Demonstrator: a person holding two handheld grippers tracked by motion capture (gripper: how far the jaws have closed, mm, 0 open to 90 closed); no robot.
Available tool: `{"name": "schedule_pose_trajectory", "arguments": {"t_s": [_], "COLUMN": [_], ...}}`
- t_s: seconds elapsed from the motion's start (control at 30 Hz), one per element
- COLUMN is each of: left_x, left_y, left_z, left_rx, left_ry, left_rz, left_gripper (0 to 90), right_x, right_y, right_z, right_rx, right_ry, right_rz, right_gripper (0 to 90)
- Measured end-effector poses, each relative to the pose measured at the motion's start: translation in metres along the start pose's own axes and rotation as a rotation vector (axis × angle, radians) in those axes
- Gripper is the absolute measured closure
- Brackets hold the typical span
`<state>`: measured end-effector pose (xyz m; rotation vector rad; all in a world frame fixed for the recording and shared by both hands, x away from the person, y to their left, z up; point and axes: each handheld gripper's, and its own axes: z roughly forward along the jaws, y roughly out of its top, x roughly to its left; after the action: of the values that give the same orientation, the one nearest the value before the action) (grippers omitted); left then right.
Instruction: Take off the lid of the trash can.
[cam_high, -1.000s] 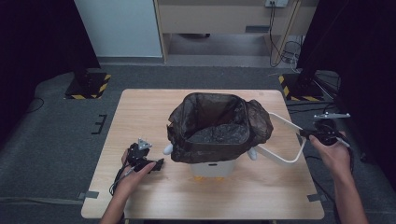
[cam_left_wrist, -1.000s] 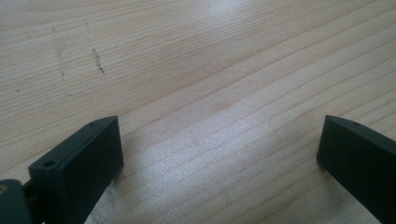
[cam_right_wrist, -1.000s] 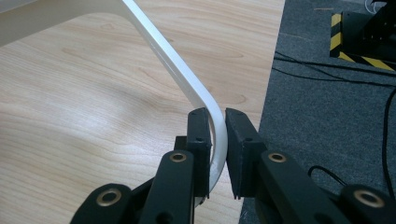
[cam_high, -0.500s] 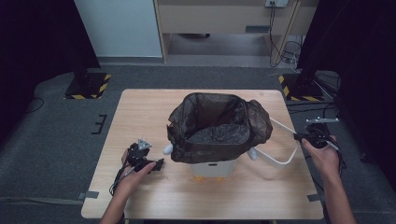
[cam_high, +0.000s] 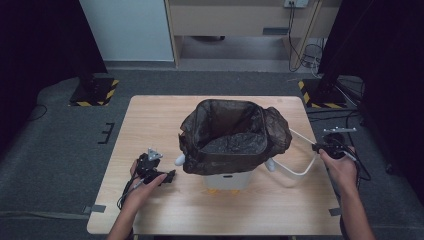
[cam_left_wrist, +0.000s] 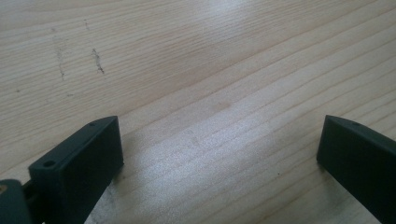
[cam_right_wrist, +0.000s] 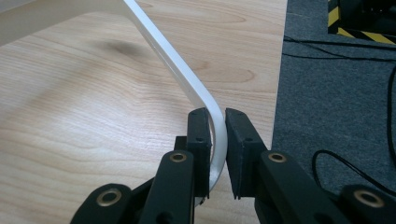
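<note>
From the high view, a white bin (cam_high: 227, 181) lined with a dark bag (cam_high: 232, 135) sits mid-surface (cam_high: 150, 115), and its thin white handle (cam_high: 299, 172) swings out to the right, ending at the right tongs (cam_high: 316, 147) by the surface's edge. The left tongs (cam_high: 170, 175) rest low on the wood, just left of the bin.

Left gripper view: jaws spread wide, bare wood grain between them (nothing gripped).

Right gripper view gives the detail you can't make out from above: the right tongs (cam_right_wrist: 217, 140) are narrow, pinched right on the curved handle (cam_right_wrist: 187, 84), with grey carpet (cam_right_wrist: 336, 93) off to the side.
</note>
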<state>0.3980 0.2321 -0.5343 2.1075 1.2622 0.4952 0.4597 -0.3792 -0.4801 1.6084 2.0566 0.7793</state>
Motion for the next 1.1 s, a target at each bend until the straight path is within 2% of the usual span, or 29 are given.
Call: {"name": "schedule_pose_trajectory", "arguments": {"t_s": [0.1,0.27,0.57,1.1], "left_x": [0.0,0.0,0.0,-0.001], "left_y": [0.0,0.0,0.0,-0.001], "left_z": [0.0,0.0,0.0,0.0], "left_rx": [-0.001,-0.002,-0.003,-0.005], "left_ry": [0.0,0.001,0.002,0.002], "left_rz": [0.0,0.0,-0.002,-0.003], "left_gripper": [0.0,0.0,0.0,0.0], "right_x": [0.001,0.002,0.008,0.006], "right_y": [0.002,0.005,0.004,-0.005], "right_z": [0.004,0.008,0.017,0.024], "right_rx": [0.021,0.024,0.041,0.045], "right_ry": [-0.015,-0.028,-0.023,-0.003], "right_rz": [-0.01,-0.033,-0.044,-0.004], "right_gripper": [80.8,80.8,80.6,80.1]}}
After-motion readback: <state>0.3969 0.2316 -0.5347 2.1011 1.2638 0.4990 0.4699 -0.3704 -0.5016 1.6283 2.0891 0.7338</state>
